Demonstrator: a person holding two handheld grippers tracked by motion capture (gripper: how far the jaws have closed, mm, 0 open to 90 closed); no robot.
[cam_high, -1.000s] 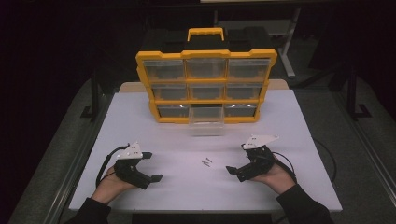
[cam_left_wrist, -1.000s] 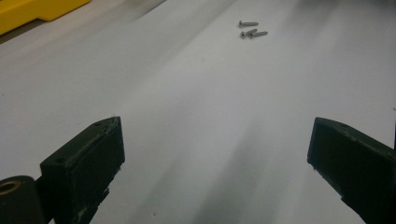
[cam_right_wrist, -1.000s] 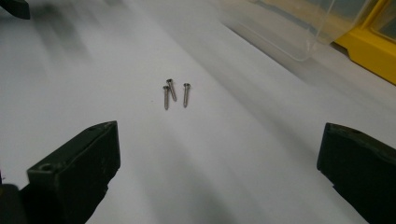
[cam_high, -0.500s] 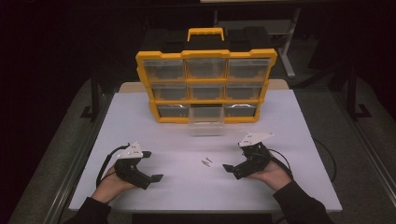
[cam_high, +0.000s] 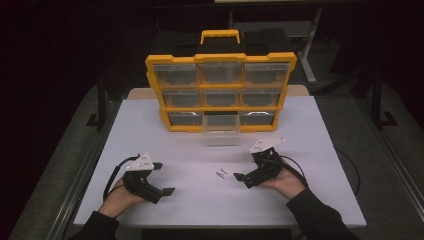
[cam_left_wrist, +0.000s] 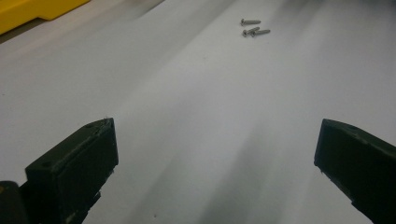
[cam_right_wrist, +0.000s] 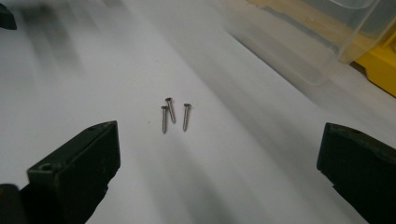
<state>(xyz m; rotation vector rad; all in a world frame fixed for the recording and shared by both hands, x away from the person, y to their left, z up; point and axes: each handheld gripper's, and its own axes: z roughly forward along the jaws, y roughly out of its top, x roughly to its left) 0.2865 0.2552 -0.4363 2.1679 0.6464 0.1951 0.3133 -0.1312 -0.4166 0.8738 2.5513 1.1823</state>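
Note:
Three small metal screws (cam_high: 220, 174) lie close together on the white table (cam_high: 310, 150), between my two grippers. My right gripper (cam_high: 245, 166) is just right of them, open and empty; in the right gripper view the screws (cam_right_wrist: 173, 114) lie a short way ahead of its wide-apart jaws, slightly left of centre. My left gripper (cam_high: 163, 178) rests at the front left, open and empty, with the screws (cam_left_wrist: 252, 29) far ahead of it. A hand holds each gripper.
A yellow organizer (cam_high: 220, 59) with clear drawers stands upright at the back of the table. Its bottom middle drawer (cam_high: 220, 127) is pulled out towards me, and the same clear drawer (cam_right_wrist: 299, 42) lies beyond the screws. Cables trail from both grippers.
My right gripper has shifted a little left and forward, closer to the screws. The left gripper has hardly moved.

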